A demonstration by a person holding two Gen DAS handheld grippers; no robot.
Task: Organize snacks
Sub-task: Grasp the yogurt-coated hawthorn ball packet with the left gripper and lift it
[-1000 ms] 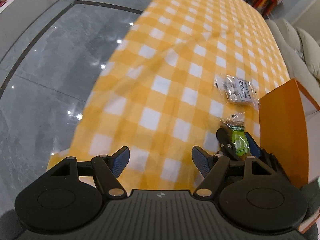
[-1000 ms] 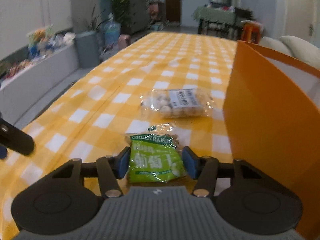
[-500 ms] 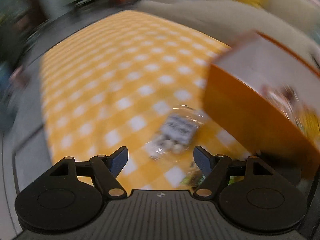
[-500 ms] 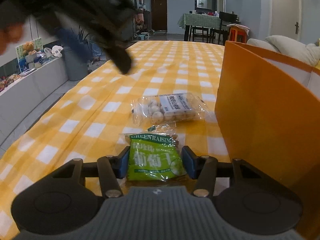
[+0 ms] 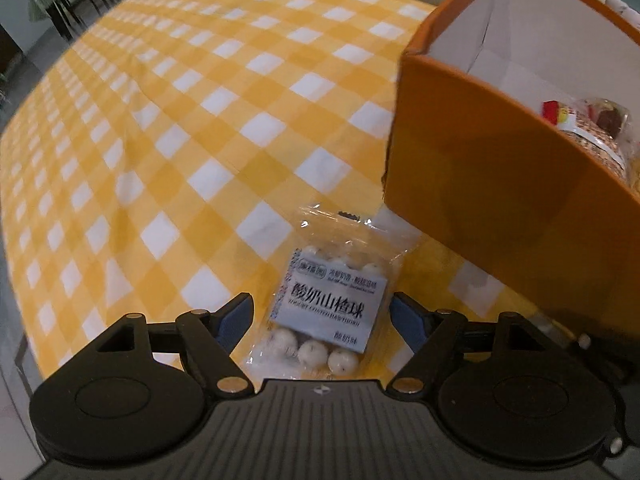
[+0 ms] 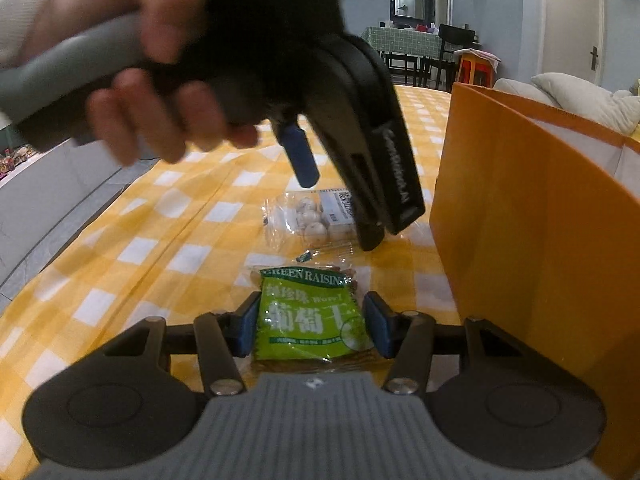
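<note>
A second ago my left gripper point(image 5: 320, 318) looked out over bare checked cloth with both packets far off to its right; now it has swung across and tipped down over the clear bag of yogurt balls point(image 5: 330, 308), which lies on the tablecloth point(image 5: 168, 128) right between my blue pads point(image 5: 236, 318). The jaws stand at their widest, a pad on each side of the bag with cloth showing in the gaps, so nothing is gripped yet. The orange box point(image 5: 500, 200) sits just ahead and to the right of this claw, with at least one wrapped snack already inside. My right gripper point(image 6: 310, 330) has not shifted: its pads flank the green raisin packet point(image 6: 308, 320), apparently pressing it, though I cannot be sure from here whether it is lifted off the cloth. By my reading, the left claw is lined up for its pick, and closing comes next, then a short carry into the box.
</note>
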